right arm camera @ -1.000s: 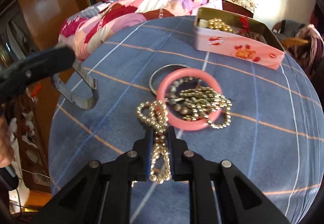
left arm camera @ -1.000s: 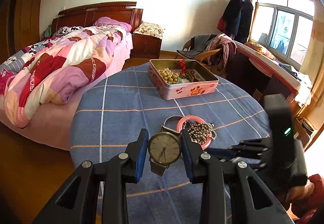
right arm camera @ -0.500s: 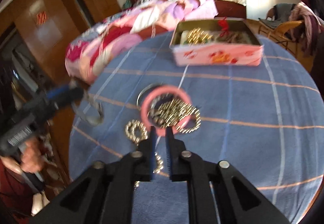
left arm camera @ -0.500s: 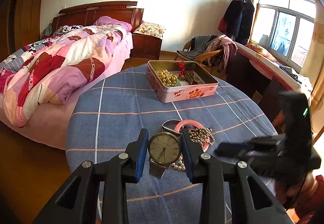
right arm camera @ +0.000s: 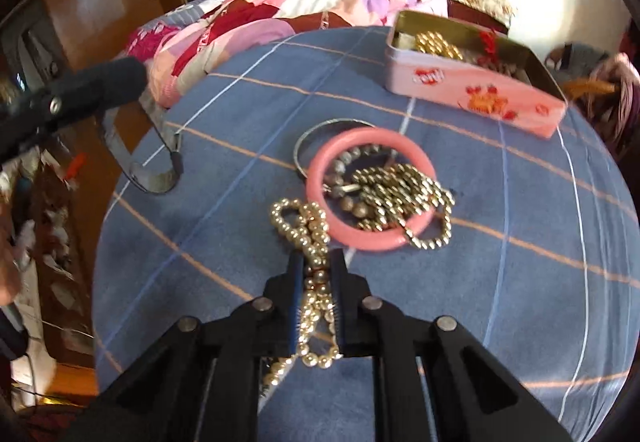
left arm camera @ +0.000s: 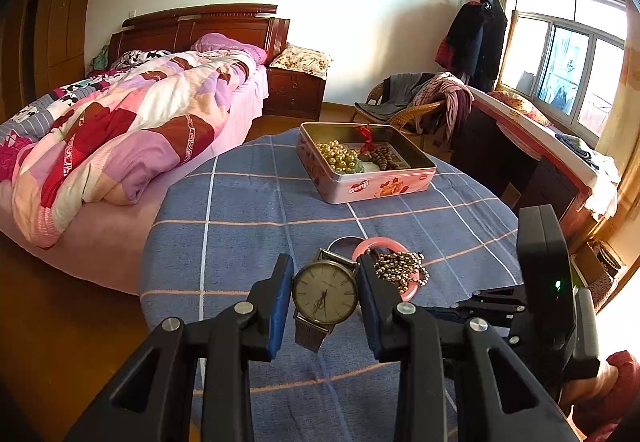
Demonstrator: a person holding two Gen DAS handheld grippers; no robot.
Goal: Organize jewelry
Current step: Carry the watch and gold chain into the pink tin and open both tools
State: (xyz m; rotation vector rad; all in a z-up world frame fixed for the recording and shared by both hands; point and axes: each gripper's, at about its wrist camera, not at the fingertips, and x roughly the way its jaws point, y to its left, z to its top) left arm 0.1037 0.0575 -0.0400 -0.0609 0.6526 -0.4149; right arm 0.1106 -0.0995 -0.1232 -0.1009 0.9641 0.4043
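While the left claw [left arm camera: 325, 302] clenches a round, pale-faced watch [left arm camera: 325, 295] with a grey mesh strap, the right claw [right arm camera: 316, 296] grips a doubled string of shiny pale-gold beads [right arm camera: 310, 238] trailing onto the blue checked tabletop [right arm camera: 500, 282]. Just ahead of both claws lies a smooth pink bangle [right arm camera: 370, 188] over a thin metal hoop and a heap of small brassy beads [right arm camera: 400, 190]. Farther ahead sits an open pink tin [left arm camera: 362, 162]. Only the right view shows the watch strap's hanging loop; only the left shows the dial.

Bare blue cloth [left arm camera: 248, 202] left of the tin [left arm camera: 384, 188]; bangle pile [right arm camera: 370, 188] dead ahead.
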